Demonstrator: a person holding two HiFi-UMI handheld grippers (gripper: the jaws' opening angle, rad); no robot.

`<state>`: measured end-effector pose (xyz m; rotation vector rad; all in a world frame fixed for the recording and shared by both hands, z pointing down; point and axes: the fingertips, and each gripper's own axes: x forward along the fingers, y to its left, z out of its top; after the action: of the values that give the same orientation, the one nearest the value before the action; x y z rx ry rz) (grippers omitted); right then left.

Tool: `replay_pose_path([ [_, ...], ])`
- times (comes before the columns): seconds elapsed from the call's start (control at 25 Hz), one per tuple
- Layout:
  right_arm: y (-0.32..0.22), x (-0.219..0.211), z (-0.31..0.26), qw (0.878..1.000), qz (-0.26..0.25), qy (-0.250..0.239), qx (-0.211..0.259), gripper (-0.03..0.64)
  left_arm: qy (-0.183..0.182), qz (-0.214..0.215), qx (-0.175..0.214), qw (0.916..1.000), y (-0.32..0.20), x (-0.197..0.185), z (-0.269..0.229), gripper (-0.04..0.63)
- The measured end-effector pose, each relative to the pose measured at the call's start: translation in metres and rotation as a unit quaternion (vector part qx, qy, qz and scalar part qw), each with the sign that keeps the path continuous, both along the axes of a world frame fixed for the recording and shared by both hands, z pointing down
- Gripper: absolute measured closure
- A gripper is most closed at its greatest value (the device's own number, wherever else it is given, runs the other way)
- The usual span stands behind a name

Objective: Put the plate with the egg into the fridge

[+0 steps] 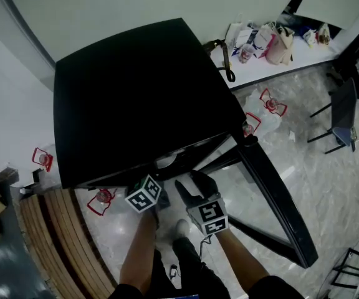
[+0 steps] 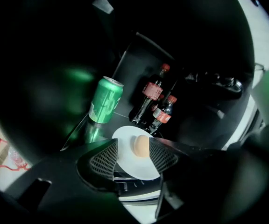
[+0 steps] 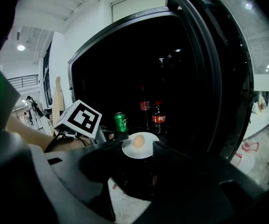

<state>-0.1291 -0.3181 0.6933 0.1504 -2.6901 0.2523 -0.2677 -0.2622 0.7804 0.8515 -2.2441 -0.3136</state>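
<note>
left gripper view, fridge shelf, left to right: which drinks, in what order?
Green metal can → taller dark bottle with red label → shorter dark bottle with red label. White plate with egg overlaps, omitted.

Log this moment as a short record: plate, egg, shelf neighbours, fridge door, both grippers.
plate: resting on the fridge shelf
egg: on the plate
behind plate: green can, two cola bottles
fridge door: open
left gripper: jaws open, pads either side of plate's near rim, not pressing
right gripper: jaws open, empty, pointed at the plate
</note>
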Motion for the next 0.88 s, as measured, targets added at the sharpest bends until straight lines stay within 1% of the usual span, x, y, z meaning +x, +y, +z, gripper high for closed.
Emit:
replay_pose_path([
  [0.08, 0.003, -0.001, -0.001, 1.000, 0.000, -0.002, -0.001, 0.390, 0.006, 0.005, 0.020, 0.9998, 0.004, 0.005, -0.004, 0.403],
  [0.2, 0.009, -0.001, -0.003, 1.000, 0.000, -0.005, -0.011, 0.390, 0.030, 0.023, 0.061, 0.9974, 0.009, 0.016, -0.012, 0.403],
  [0.24, 0.011, -0.001, -0.003, 1.000, -0.002, -0.005, -0.019, 0.390, 0.035, 0.030, 0.069, 0.9965, 0.012, 0.021, -0.015, 0.405],
  [0.28, 0.015, 0.001, -0.004, 1.000, -0.003, -0.004, -0.029, 0.391, 0.036, 0.036, 0.073, 0.9960, 0.016, 0.026, -0.020, 0.454],
  [0.32, 0.018, 0.002, -0.006, 0.999, -0.001, -0.006, -0.039, 0.393, 0.031, 0.042, 0.075, 0.9958, 0.022, 0.030, -0.025, 0.530],
  [0.4, 0.021, 0.004, -0.012, 0.998, 0.009, -0.020, -0.052, 0.403, 0.018, 0.056, 0.082, 0.9949, 0.031, 0.040, -0.040, 0.584],
  [0.48, 0.027, 0.008, -0.021, 0.998, 0.014, -0.030, -0.057, 0.407, 0.009, 0.069, 0.093, 0.9933, 0.042, 0.049, -0.058, 0.586],
  [0.56, 0.034, 0.015, -0.033, 0.997, 0.022, -0.043, -0.052, 0.407, 0.001, 0.082, 0.098, 0.9918, 0.053, 0.060, -0.078, 0.586],
  [0.68, 0.046, 0.030, -0.057, 0.996, 0.041, -0.059, -0.043, 0.407, -0.024, 0.123, 0.097, 0.9874, 0.069, 0.081, -0.112, 0.586],
  [0.76, 0.056, 0.044, -0.074, 0.996, 0.056, -0.068, -0.034, 0.407, -0.042, 0.159, 0.098, 0.9814, 0.078, 0.099, -0.135, 0.586],
  [0.88, 0.075, 0.070, -0.098, 0.993, 0.086, -0.081, -0.013, 0.407, -0.066, 0.215, 0.104, 0.9688, 0.091, 0.130, -0.165, 0.586],
])
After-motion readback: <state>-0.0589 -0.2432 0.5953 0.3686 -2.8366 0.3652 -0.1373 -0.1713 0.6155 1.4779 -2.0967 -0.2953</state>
